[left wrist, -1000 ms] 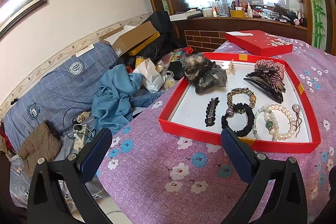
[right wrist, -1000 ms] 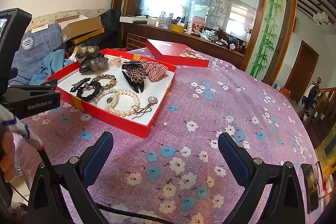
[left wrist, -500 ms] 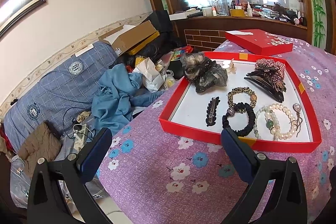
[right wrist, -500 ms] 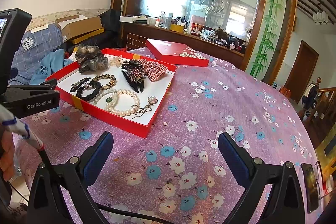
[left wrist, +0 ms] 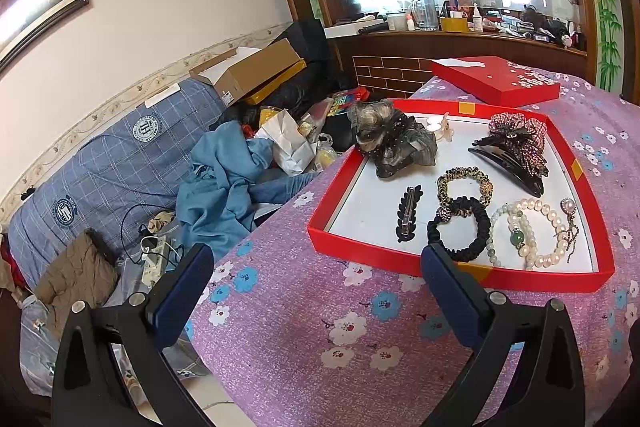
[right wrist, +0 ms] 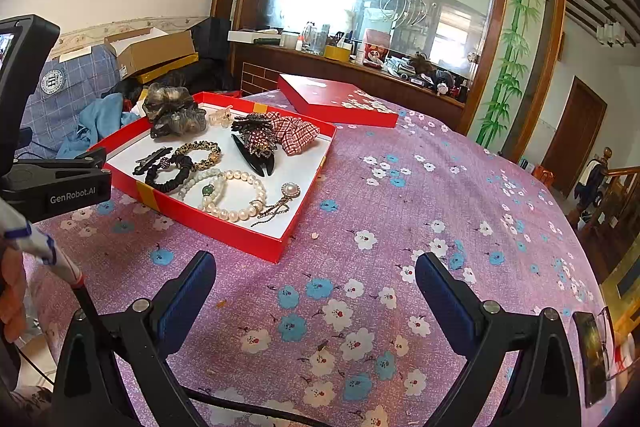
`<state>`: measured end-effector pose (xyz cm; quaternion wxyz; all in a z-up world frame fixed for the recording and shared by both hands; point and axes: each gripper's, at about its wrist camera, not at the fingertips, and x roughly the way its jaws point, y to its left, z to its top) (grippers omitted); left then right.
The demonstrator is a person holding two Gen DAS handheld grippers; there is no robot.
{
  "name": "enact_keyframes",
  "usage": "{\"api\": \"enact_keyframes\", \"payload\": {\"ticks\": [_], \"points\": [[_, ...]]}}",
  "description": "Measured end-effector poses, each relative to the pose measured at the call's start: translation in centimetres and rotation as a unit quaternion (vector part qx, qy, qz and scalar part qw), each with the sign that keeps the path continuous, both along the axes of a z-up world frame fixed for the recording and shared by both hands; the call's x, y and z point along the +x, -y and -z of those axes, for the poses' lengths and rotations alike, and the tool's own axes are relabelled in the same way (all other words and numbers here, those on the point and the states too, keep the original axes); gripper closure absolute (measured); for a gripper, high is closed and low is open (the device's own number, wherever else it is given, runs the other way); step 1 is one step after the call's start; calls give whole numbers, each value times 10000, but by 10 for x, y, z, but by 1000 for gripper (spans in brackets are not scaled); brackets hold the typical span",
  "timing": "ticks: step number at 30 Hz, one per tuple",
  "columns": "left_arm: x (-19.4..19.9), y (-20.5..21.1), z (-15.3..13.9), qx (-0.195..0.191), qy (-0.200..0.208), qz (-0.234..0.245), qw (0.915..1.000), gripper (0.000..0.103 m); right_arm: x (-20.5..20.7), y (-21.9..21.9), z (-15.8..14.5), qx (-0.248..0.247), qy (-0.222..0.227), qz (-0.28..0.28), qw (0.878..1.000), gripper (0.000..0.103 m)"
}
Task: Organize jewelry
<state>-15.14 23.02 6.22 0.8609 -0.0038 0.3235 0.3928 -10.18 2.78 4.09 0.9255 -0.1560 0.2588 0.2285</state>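
Observation:
A shallow red box (left wrist: 400, 261) (right wrist: 216, 223) with a white floor sits on the purple flowered tablecloth. In it lie a pearl bracelet (left wrist: 538, 227) (right wrist: 240, 201), a black scrunchie (left wrist: 460, 231) (right wrist: 168, 173), a leopard-print band (left wrist: 464, 181), a black leaf clip (left wrist: 407, 213), a dark claw clip with a checked bow (left wrist: 516, 143) (right wrist: 276, 139) and a grey gauze hairpiece (left wrist: 394, 137) (right wrist: 172, 115). My left gripper (left wrist: 316, 277) is open just before the box's near edge. My right gripper (right wrist: 316, 283) is open over bare cloth, right of the box. Both hold nothing.
The red box lid (left wrist: 494, 81) (right wrist: 336, 101) lies behind the box. Left of the table a sofa (left wrist: 100, 163) is piled with clothes and cardboard boxes. A cluttered wooden ledge (right wrist: 360, 63) runs under the mirror. A phone (right wrist: 592, 355) lies at the table's right edge.

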Motion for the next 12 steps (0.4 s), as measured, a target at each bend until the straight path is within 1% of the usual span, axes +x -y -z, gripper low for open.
{"api": "enact_keyframes", "payload": {"ticks": [9, 12], "points": [[-3, -2, -5, 5, 20, -64, 10000, 0, 0, 2, -1, 60, 6, 13, 10000, 1], [-4, 2, -11, 136, 44, -44, 9999, 0, 4, 8, -1, 175, -85, 45, 9998, 1]]}}
